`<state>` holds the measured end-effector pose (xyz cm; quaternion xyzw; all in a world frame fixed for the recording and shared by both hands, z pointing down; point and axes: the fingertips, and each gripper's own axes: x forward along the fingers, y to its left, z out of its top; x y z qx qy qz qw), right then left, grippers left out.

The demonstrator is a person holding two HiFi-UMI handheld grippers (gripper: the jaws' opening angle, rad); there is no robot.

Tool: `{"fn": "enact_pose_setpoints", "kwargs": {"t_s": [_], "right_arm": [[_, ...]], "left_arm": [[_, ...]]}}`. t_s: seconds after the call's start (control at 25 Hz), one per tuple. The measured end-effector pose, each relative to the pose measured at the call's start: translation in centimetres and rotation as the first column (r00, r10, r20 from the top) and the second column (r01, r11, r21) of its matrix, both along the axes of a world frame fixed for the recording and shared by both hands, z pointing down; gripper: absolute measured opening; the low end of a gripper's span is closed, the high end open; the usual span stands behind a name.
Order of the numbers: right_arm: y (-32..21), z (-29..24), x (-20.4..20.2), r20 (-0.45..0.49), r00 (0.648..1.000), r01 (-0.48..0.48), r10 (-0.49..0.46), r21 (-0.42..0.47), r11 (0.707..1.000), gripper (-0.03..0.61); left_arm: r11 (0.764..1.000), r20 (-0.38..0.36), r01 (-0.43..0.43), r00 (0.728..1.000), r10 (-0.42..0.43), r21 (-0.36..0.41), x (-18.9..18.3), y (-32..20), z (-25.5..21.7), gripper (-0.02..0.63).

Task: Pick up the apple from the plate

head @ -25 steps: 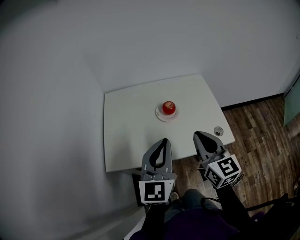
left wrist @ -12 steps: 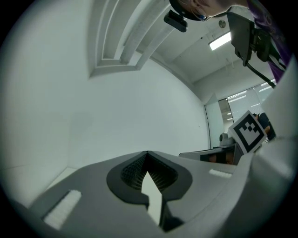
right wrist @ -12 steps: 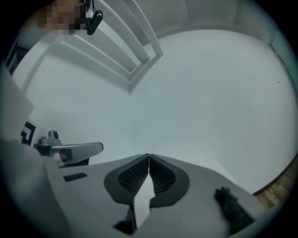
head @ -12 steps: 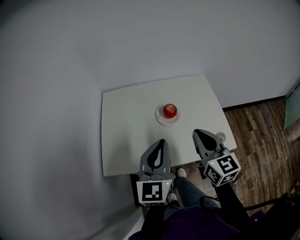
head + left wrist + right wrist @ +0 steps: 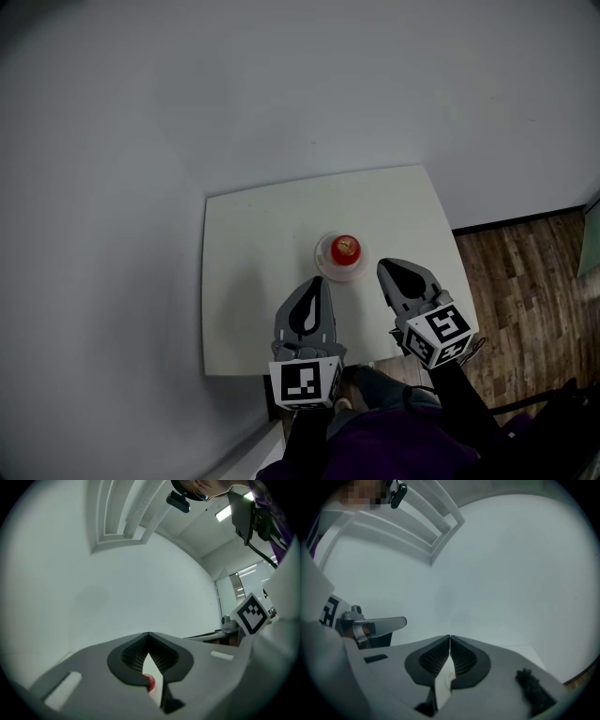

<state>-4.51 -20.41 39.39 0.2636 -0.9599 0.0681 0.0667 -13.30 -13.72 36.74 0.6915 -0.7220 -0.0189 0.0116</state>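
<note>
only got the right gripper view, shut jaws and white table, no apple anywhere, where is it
Observer: In the head view the apple sits on a white plate near the middle of the table.
Operator: which side of my gripper
Observer: Left of the right gripper and slightly beyond its tip, apart from it. The left gripper is on the plate's other side.
Operator: left jaws open?
Observer: No, the left gripper view shows them together and empty, with a sliver of red apple showing below them.
</note>
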Motion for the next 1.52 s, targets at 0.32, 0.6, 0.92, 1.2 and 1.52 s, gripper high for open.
{"fn": "enact_pose_setpoints", "kwargs": {"t_s": [0.32,0.6,0.92,1.2,1.52], "right_arm": [[-4.7,1.6,-1.4,-0.022,0.998,0.063,-0.064,-0.013,0.998,0.011],[-6.4,4.7,-2.7,-0.083,0.989,0.12,-0.125,-0.064,0.991,0.011],[-8.3,6.1,-4.1,-0.123,0.988,0.085,-0.095,-0.088,0.993,0.012],[-9.6,8.6,-5.4,-0.165,0.985,0.037,-0.058,-0.125,0.991,0.023],[-9.0,12.8,-7.5,-0.253,0.96,0.086,-0.121,-0.147,0.985,0.243]], "left_arm": [[0.997,-0.004,0.057,0.998,-0.058,-0.044,-1.1,-4.2,1.4,0.006],[0.992,-0.012,0.065,0.998,-0.066,-0.109,-1.5,-6.1,4.1,0.006],[0.989,-0.017,0.019,1.0,-0.022,-0.144,-2.6,-8.1,4.9,0.006],[0.984,-0.045,-0.018,0.999,0.01,-0.177,-4.3,-8.7,6.3,0.006],[0.982,-0.066,-0.054,0.997,0.043,-0.182,-5.4,-8.7,7.5,0.006]]}}
